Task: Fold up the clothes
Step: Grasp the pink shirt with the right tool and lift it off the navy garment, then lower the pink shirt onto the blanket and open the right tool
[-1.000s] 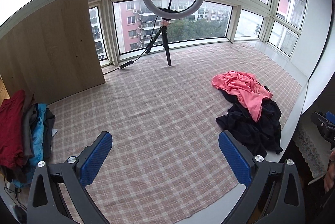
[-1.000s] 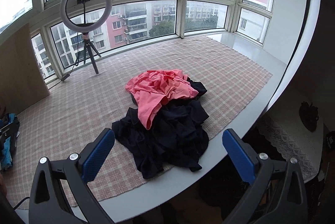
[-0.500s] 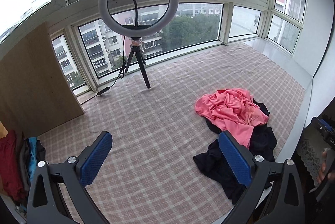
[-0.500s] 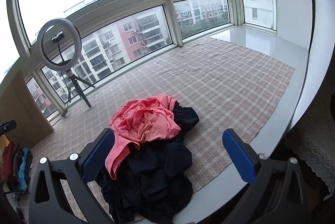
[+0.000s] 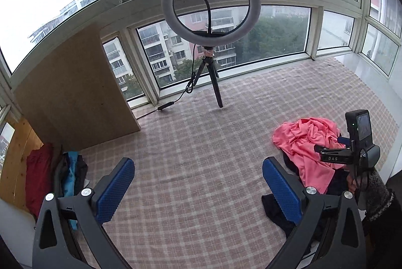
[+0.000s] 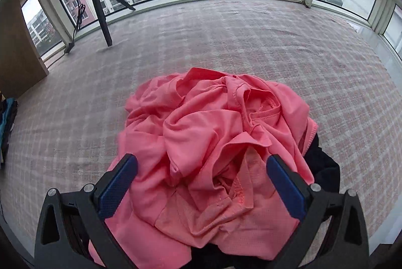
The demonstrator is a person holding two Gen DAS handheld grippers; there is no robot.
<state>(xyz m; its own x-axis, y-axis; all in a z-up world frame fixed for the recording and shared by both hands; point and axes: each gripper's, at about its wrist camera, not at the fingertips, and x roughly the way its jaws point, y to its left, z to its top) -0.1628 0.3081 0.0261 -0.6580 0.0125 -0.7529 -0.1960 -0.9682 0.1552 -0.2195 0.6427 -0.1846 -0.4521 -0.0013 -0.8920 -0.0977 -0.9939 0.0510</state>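
Pink shirt (image 6: 213, 143) lies crumpled on top of a black garment (image 6: 324, 168), near right on the checked surface (image 5: 201, 168). Right claw (image 6: 201, 183) hangs right over the pink heap, jaws spread wide, nothing gripped. Left claw (image 5: 198, 188) also wide open, over bare cloth to the left of the heap. Fabric looks thin, light, floppy; it should bunch easily. Best hold, I'd say: the stitched collar (image 6: 263, 113) or a hem edge, not the loose middle.
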